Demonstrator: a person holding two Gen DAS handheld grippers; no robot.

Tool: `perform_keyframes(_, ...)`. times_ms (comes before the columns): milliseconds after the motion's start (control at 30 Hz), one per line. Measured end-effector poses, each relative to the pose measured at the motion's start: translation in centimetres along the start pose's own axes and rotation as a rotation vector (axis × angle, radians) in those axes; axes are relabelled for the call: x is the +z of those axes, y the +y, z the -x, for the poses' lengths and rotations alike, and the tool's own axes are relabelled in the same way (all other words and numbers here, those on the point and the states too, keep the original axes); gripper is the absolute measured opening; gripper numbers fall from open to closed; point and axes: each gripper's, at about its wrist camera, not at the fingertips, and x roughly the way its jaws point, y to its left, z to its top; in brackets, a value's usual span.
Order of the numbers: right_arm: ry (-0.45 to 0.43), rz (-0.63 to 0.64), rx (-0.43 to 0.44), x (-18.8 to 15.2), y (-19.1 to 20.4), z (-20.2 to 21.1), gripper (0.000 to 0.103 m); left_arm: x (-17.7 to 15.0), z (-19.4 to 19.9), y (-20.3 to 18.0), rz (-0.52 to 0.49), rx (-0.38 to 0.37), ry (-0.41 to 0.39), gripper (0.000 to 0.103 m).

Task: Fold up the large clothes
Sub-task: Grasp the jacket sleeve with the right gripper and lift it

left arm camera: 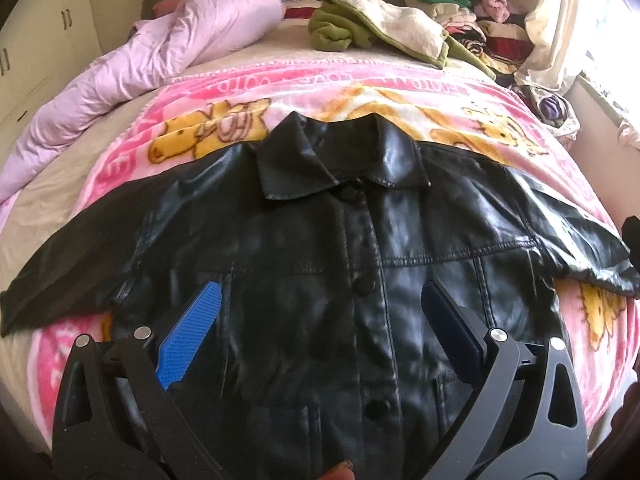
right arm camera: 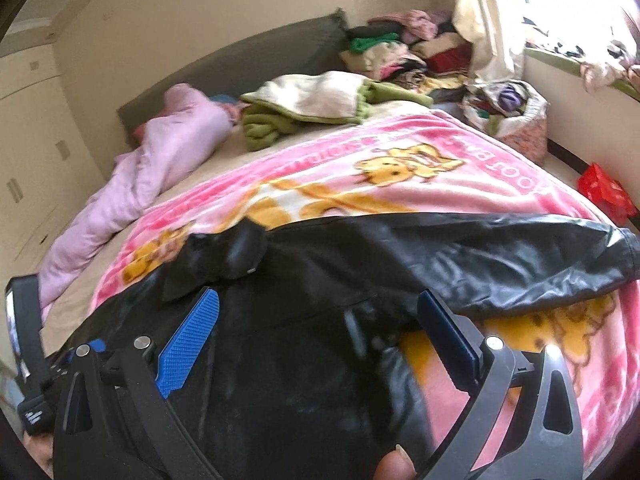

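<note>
Left wrist view: black leather jacket (left arm camera: 360, 248) lies front-up and buttoned on the pink cartoon blanket (left arm camera: 360, 96) on the bed, sleeves spread out. Left gripper (left arm camera: 320, 300) hovers over its chest, jaws wide apart, holding nothing. Right wrist view: right gripper (right arm camera: 316, 312) also released, above the jacket's right sleeve (right arm camera: 480, 256); it's blurry here.
</note>
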Motion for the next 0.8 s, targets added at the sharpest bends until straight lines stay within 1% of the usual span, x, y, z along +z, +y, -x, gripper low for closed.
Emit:
perform_keyframes(33,-0.002,-0.010,-0.016,0.4,-0.7,-0.4,0.099,0.2,-0.2,-0.1,0.000,0.000,0.003,0.094)
perform_keyframes(100,-0.008,-0.037,-0.046,1.0,-1.9,-1.0,0.099,0.9,-0.8,0.0,0.010,-0.024,0.004,0.094)
perform_keyframes(233,-0.015,-0.103,-0.104,2.1,-4.9,-1.9,0.099,2.4,-2.0,0.1,0.041,-0.045,-0.011,0.094)
perform_keyframes(300,-0.016,-0.145,-0.128,2.5,-6.7,-2.4,0.099,2.9,-2.7,0.0,0.047,-0.046,-0.010,0.094)
perform_keyframes(400,-0.014,-0.224,-0.197,2.7,-10.0,-3.4,0.099,3.3,-4.1,-0.2,0.051,-0.029,-0.002,0.094)
perform_keyframes(467,-0.006,-0.275,-0.224,2.5,-11.9,-3.9,0.099,3.3,-5.2,-0.4,0.058,-0.032,0.014,0.094)
perform_keyframes(500,-0.002,-0.318,-0.251,2.3,-13.3,-4.2,0.099,3.2,-5.6,-0.5,0.057,-0.038,0.019,0.094)
perform_keyframes(600,0.003,-0.389,-0.318,1.7,-16.1,-4.5,0.099,2.8,-6.7,-0.9,0.033,-0.034,0.026,0.094)
perform_keyframes(667,-0.012,-0.450,-0.361,1.1,-18.2,-4.3,0.099,2.5,-7.4,-1.2,0.013,-0.035,0.027,0.094)
perform_keyframes(767,-0.027,-0.550,-0.412,0.3,-21.4,-4.0,0.099,2.3,-7.9,-1.4,0.004,-0.056,0.027,0.094)
perform_keyframes(800,-0.042,-0.590,-0.441,-0.1,-22.6,-3.6,0.099,2.3,-8.0,-1.6,-0.005,-0.064,0.024,0.094)
